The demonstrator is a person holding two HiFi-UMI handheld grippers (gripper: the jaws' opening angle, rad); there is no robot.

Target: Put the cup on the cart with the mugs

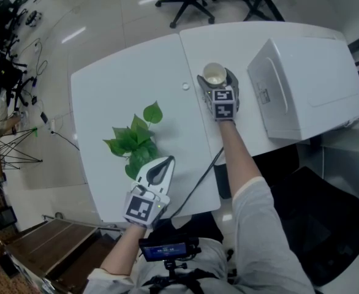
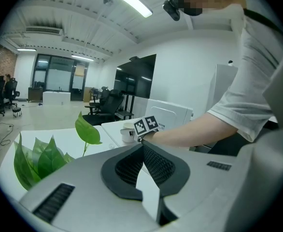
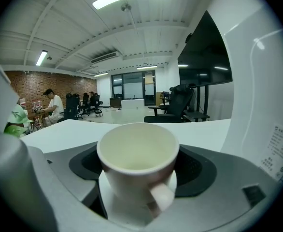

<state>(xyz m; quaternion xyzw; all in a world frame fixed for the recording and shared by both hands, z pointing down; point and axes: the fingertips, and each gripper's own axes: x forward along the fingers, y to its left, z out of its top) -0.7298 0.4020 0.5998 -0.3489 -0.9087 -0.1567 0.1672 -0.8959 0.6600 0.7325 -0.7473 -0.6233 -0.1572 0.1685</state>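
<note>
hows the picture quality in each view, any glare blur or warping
Head view: evenly lit and sharp, with light streaks glaring off the glossy pale floor. Left gripper view: heavy fisheye with black corners, and the long ceiling strip light is blown out. Right gripper view: same fisheye bulge, and the white ceramic cup looms large and looks slightly soft.

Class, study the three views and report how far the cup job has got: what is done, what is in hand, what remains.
Done: the right gripper grips the cup, with its pads against the cup's sides. In hand: the grasp only. The cup is low over the white table, and no lift is evident. Remaining: carrying it to the cart with the mugs, which no view shows. The left gripper is shut and empty.
</note>
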